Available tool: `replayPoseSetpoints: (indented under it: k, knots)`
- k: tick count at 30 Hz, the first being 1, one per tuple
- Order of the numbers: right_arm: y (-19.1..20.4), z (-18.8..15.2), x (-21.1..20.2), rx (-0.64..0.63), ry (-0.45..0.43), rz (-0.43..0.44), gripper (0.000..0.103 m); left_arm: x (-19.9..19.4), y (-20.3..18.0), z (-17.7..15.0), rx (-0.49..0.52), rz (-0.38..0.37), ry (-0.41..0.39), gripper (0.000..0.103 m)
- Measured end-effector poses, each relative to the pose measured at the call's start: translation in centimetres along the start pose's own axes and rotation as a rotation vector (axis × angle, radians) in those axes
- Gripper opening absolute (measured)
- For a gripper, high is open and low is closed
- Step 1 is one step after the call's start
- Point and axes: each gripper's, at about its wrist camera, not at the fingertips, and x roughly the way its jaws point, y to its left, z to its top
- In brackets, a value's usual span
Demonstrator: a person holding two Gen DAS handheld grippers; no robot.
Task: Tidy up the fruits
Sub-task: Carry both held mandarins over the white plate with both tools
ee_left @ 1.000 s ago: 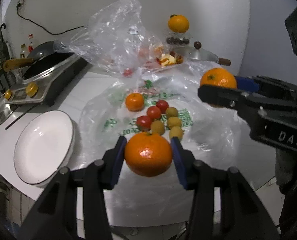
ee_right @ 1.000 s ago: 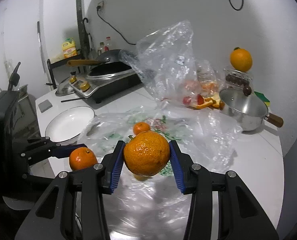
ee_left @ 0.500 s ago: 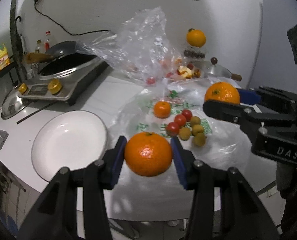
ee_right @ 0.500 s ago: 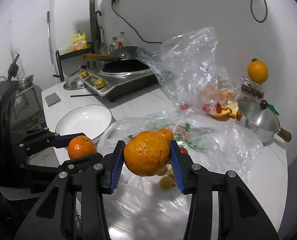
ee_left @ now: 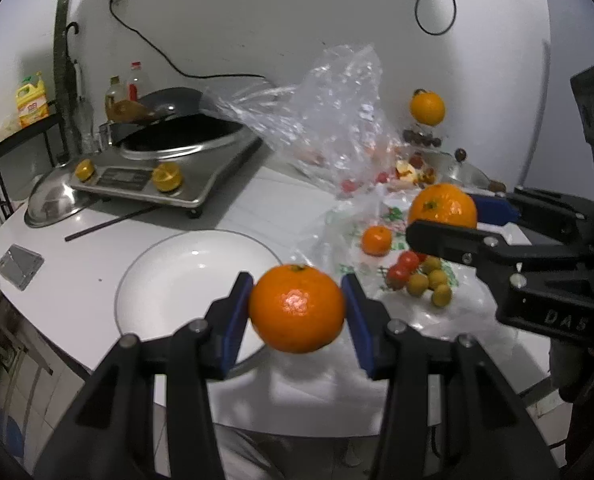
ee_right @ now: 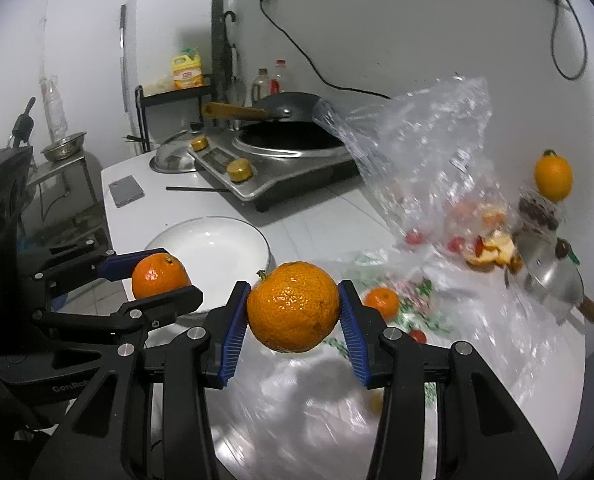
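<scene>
My left gripper (ee_left: 297, 308) is shut on a smooth orange (ee_left: 297, 307), held in the air over the near edge of the white plate (ee_left: 169, 276). My right gripper (ee_right: 294, 308) is shut on a bumpy orange (ee_right: 293, 306) with a short stem, above the flat plastic bag (ee_right: 477, 344). Each gripper shows in the other's view: the right one (ee_left: 445, 216) to the right of the left, the left one (ee_right: 159, 276) beside the plate (ee_right: 217, 252). A small orange (ee_left: 376, 240), red tomatoes (ee_left: 403, 266) and yellow-green small fruits (ee_left: 431, 280) lie on the bag.
A steel induction cooker (ee_left: 169, 168) with a black wok stands behind the plate. A crumpled clear bag (ee_left: 337, 120) rises at the back, with cut fruit, a steel pot (ee_right: 549, 280) and another orange (ee_left: 427, 107) beyond. A phone (ee_left: 19, 266) and a steel lid (ee_left: 53, 202) lie at the left.
Both grippers have swung left with their oranges still gripped. The plate and cooker have come toward the centre of both views; the fruit pile has slid to the right.
</scene>
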Motion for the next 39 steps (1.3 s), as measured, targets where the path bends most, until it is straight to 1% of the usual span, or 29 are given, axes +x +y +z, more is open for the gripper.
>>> replayPoseSetpoints:
  k: [11,20,34,39]
  knots:
    - [3.0,2.6,2.6,-0.052,0.004,0.019,0.047,-0.3,4.1,0.1,-0.041,0.024,-0.025,0.047]
    - [4.6,4.1,5.3,-0.066,0.013,0.043,0.047,0.6,7.1,0.2,-0.061,0.057,-0.029,0.047]
    - [5.5,5.2,9.6,-0.07,0.047,0.071,0.047,4.2,11.1,0.3,-0.086,0.104,-0.006,0.047]
    - [5.7,5.3,11.3,-0.066,0.066,0.083,0.047,6.0,12.1,0.0,-0.071,0.146,0.015,0.047]
